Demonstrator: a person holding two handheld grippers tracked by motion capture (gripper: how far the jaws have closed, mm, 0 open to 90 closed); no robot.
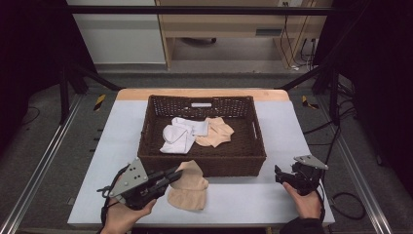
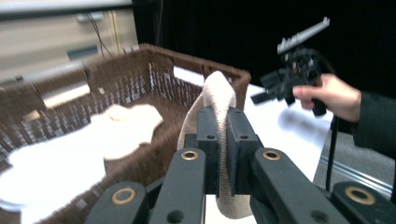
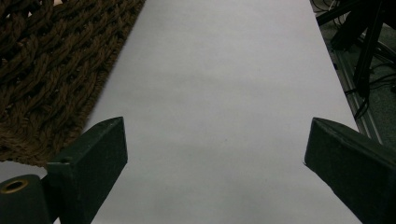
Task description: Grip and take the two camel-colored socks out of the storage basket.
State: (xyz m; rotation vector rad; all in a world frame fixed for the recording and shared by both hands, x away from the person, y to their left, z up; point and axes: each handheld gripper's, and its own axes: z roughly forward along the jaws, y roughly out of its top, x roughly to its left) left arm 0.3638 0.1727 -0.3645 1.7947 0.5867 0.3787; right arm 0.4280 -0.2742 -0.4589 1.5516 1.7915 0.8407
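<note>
A beige sock (image 1: 190, 185) hangs in front of the brown wicker basket (image 1: 160, 161), its lower part lying on the table. My left gripper (image 1: 176, 173) is shut on its upper edge, close to the basket's front wall. In the left gripper view the sock (image 2: 219, 93) is clamped between the black pads (image 2: 238, 140). Inside the basket lie a white sock (image 1: 179, 134) and another beige sock (image 1: 215, 131). My right gripper (image 1: 280, 174) is open over the bare table, right of the basket, and nothing sits between its fingers (image 3: 100, 154).
The table (image 1: 292, 126) has a pale grey cover. The basket stands in its middle, and its woven wall (image 3: 51, 70) is close to my right gripper. Metal rails run along both sides of the table. Cables lie on the floor at the right.
</note>
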